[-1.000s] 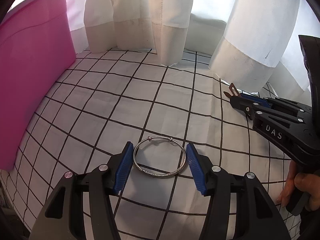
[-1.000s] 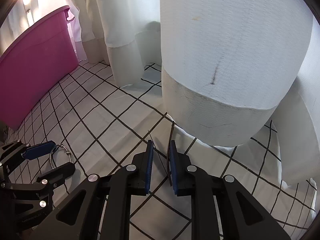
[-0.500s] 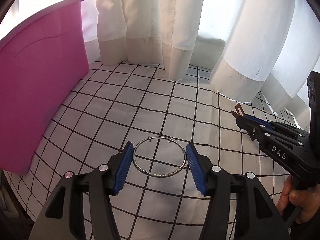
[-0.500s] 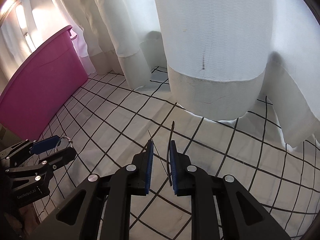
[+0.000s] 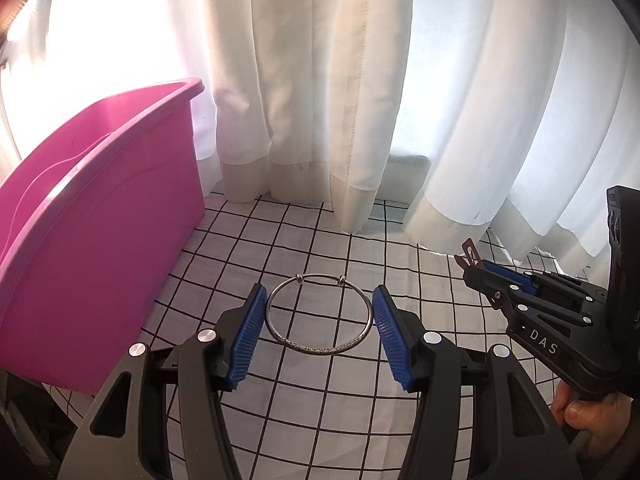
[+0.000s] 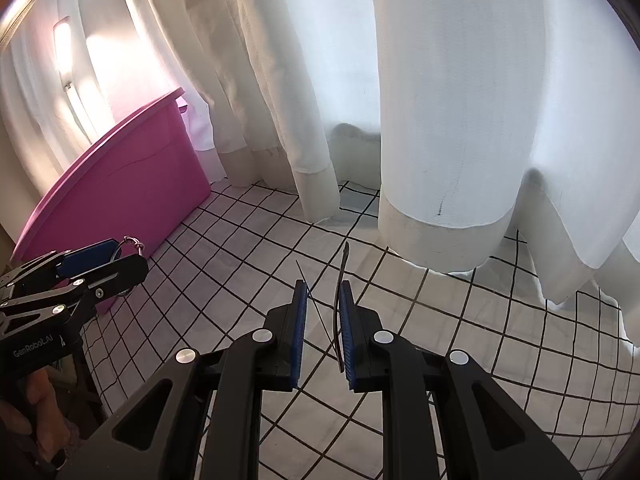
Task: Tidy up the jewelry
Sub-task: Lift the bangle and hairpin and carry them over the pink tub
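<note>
A silver bangle (image 5: 320, 350) hangs level between the blue pads of my left gripper (image 5: 320, 292), which is shut on its two sides, well above the checked cloth (image 5: 400, 420). My right gripper (image 6: 324, 286) is shut on a thin brown hair clip (image 6: 340, 320), whose tip sticks out past the fingers. In the left wrist view the right gripper (image 5: 476, 272) is at the right with the hair clip (image 5: 469, 254) at its tip. The right wrist view shows the left gripper (image 6: 116, 256) at the left, with the bangle (image 6: 130, 240) edge-on.
A tall pink plastic bin (image 5: 100, 240) stands on the left, its open top partly in view. White curtains (image 5: 360, 100) hang along the back and rest on the cloth. A hand (image 5: 588, 420) grips the right tool's handle.
Both grippers have risen off the cloth, the left with the bangle, the right with the hair clip. The cloth looks farther below, and the pink bin's rim and inside have come into view.
</note>
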The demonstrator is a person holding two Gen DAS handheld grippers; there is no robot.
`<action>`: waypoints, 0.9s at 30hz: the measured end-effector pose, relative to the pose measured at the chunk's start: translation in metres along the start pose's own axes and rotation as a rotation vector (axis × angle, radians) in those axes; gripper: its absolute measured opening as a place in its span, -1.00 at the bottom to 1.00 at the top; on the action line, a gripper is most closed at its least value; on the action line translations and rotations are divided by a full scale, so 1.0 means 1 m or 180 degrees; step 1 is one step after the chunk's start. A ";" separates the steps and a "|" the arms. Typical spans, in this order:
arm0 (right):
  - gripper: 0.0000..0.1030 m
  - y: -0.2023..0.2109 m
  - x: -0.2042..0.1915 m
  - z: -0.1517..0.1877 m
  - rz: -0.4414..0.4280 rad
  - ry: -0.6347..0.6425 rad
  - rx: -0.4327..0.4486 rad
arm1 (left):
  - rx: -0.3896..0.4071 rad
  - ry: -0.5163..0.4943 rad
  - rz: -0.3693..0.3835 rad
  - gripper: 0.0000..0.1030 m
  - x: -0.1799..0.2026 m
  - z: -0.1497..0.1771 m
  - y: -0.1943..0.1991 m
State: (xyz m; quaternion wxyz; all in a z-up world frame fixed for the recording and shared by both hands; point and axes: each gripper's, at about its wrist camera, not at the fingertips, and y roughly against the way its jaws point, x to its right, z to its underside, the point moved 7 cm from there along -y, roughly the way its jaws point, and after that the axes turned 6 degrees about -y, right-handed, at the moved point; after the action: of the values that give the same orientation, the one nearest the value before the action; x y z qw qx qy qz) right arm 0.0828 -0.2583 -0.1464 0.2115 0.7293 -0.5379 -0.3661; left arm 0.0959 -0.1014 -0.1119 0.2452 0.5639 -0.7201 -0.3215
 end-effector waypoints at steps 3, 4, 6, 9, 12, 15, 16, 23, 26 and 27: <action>-0.69 0.011 -0.015 -0.014 -0.0010 0.0018 0.0089 | 0.0077 -0.0027 -0.0003 0.03 -0.010 -0.008 0.016; -0.69 0.014 -0.021 -0.018 -0.0011 0.0039 0.0119 | 0.0105 -0.0023 0.0000 0.03 -0.014 -0.011 0.020; -0.69 0.019 -0.033 -0.029 -0.0011 0.0090 0.0178 | 0.0173 -0.0013 0.0002 0.03 -0.024 -0.018 0.030; -0.69 0.025 -0.054 -0.042 -0.0032 0.0162 0.0255 | 0.0268 -0.0002 -0.0037 0.03 -0.039 -0.029 0.044; -0.69 0.027 -0.078 -0.059 -0.0055 0.0258 0.0337 | 0.0379 -0.0037 -0.0100 0.03 -0.055 -0.043 0.058; -0.69 0.027 -0.106 -0.074 -0.0131 0.0358 0.0410 | 0.0502 -0.0046 -0.0167 0.03 -0.073 -0.056 0.073; -0.69 0.027 -0.115 -0.080 -0.0165 0.0386 0.0433 | 0.0533 -0.0028 -0.0182 0.03 -0.080 -0.060 0.078; -0.69 0.019 -0.188 -0.110 -0.0414 0.0594 0.0536 | 0.0660 0.0172 -0.0367 0.03 -0.141 -0.078 0.098; -0.69 0.013 -0.218 -0.119 -0.0492 0.0712 0.0537 | 0.0674 0.0270 -0.0486 0.03 -0.171 -0.078 0.102; -0.69 0.010 -0.228 -0.122 -0.0518 0.0756 0.0529 | 0.0673 0.0306 -0.0524 0.03 -0.181 -0.077 0.103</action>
State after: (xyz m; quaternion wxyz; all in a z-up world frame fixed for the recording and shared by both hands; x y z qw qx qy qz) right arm 0.1342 -0.0579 0.0093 0.1822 0.8236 -0.4766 -0.2475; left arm 0.1283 0.0761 0.0177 0.1914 0.6584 -0.6887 -0.2356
